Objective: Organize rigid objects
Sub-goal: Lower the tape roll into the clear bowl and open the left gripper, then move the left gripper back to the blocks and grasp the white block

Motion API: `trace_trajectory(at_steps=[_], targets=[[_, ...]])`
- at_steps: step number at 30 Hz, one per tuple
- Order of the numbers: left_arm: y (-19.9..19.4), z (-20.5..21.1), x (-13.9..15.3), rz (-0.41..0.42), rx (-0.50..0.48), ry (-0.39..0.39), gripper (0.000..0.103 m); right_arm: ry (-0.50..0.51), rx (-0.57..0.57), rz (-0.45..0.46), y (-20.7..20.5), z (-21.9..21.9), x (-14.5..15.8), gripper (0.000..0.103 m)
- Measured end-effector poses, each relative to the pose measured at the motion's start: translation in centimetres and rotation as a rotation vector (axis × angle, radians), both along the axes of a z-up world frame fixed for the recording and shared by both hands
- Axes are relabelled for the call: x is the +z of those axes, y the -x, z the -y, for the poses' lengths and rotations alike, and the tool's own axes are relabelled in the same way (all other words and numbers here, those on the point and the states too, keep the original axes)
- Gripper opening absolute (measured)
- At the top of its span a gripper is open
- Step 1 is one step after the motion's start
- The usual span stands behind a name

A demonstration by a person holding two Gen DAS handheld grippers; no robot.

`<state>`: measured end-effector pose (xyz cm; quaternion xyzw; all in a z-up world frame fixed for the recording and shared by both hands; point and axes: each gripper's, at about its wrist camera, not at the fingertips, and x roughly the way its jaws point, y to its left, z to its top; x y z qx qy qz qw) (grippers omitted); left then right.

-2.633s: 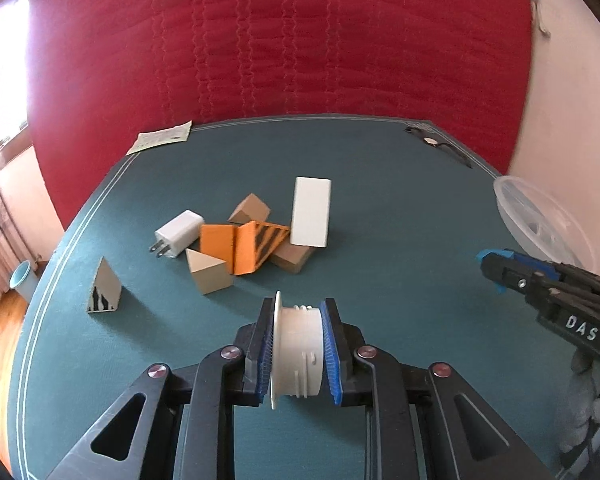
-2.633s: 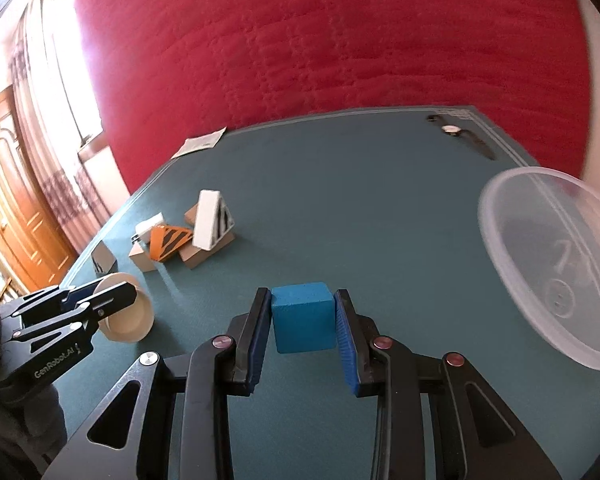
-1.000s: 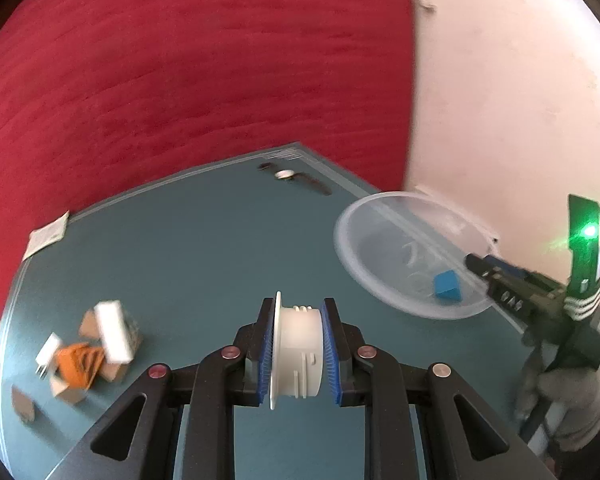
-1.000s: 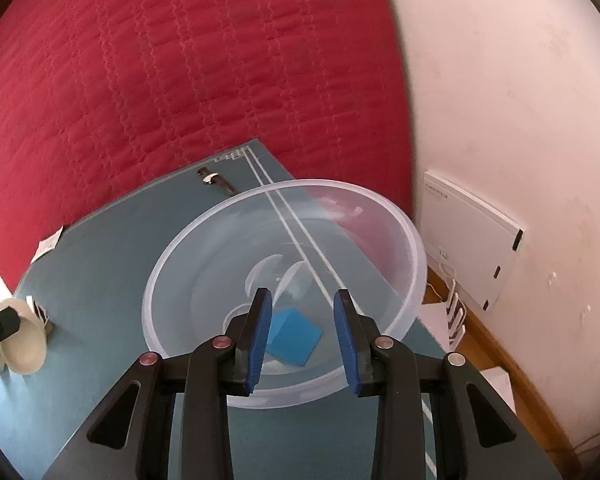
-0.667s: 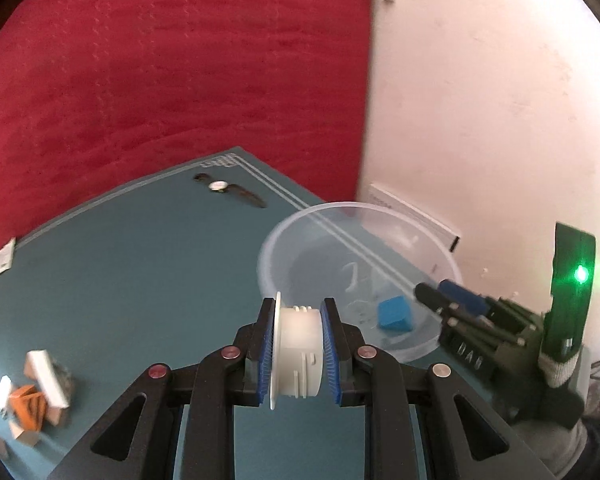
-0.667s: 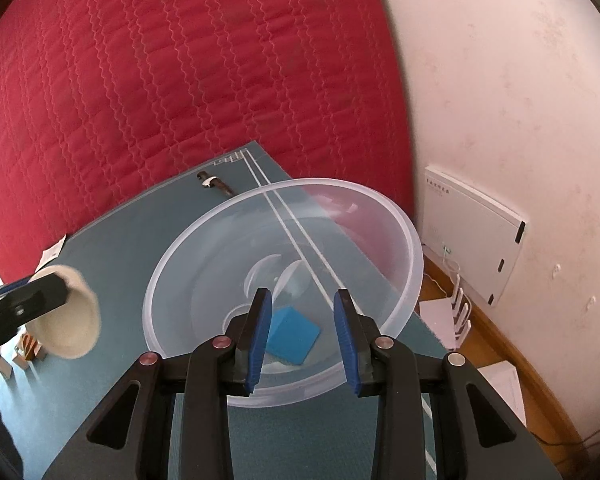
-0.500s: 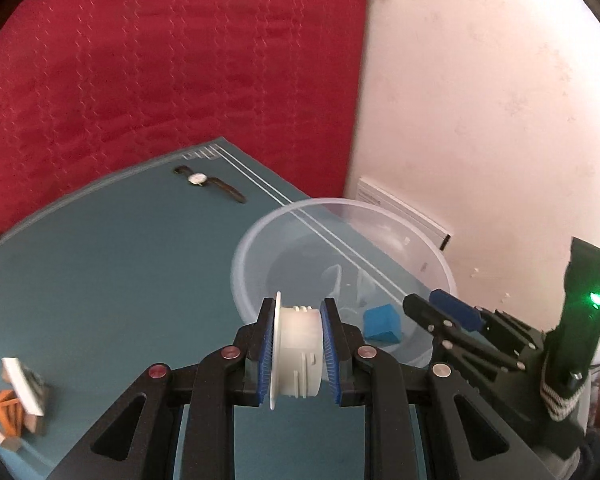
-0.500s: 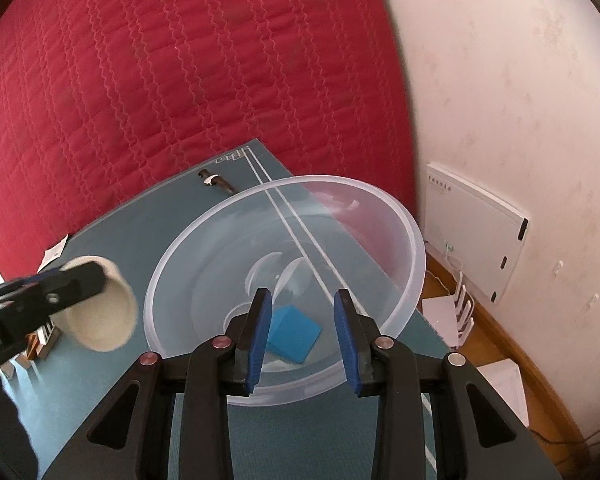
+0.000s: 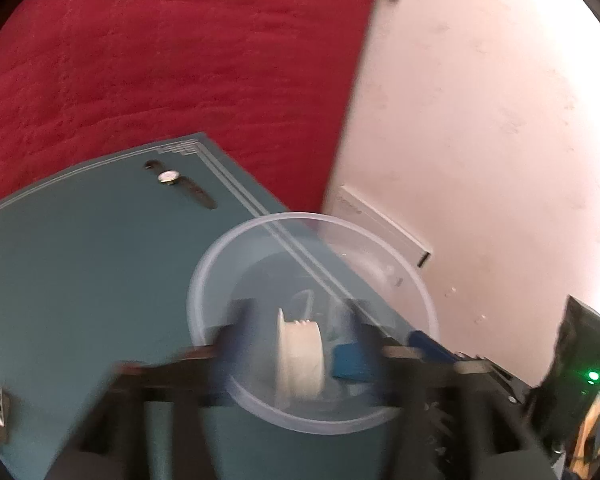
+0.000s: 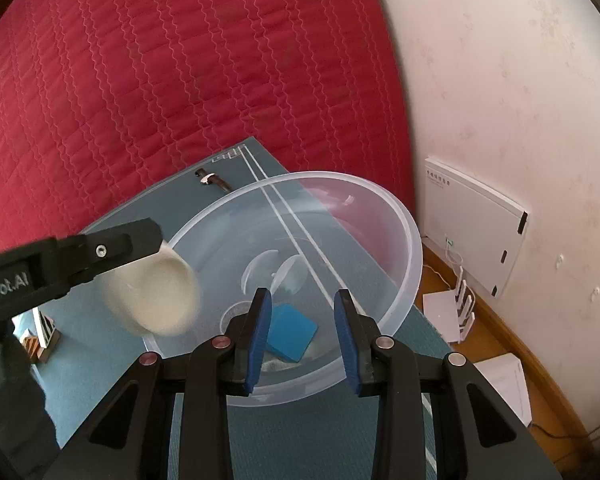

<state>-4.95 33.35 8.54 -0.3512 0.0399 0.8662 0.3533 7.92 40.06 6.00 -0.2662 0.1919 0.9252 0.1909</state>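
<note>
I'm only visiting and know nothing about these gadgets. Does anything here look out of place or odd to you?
One thing: a wristwatch lies alone near the far corner of the table, away from the sorting. Otherwise it looks orderly: the blue block lies inside the clear bowl, and the left gripper, jaws just opening, has the white spool between them over it.

A teal table [image 10: 148, 220] with white border lines. A clear plastic bowl [image 10: 404, 240] sits near its 3 o'clock edge; a wristwatch [image 10: 212, 179] lies at 12 o'clock.

Home room: quilted red wall covering [image 10: 180, 80], router [image 10: 456, 312].
</note>
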Motion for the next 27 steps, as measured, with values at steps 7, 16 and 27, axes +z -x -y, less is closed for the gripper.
trace_trajectory(at_steps=[7, 16, 27], targets=[[1.0, 2.7, -0.6, -0.016, 0.124, 0.029, 0.092, 0.0, 0.0, 0.002, 0.1, 0.0, 0.1, 0.034], [0.4, 4.5, -0.7, -0.065, 0.186, 0.076, 0.092, -0.011, -0.009, 0.008, -0.1, 0.0, 0.0, 0.034], [0.0, 6.1, -1.6, -0.131, 0.262, 0.194, 0.097, -0.045, 0.027, 0.024, -0.1, 1.3, 0.4, 0.043]])
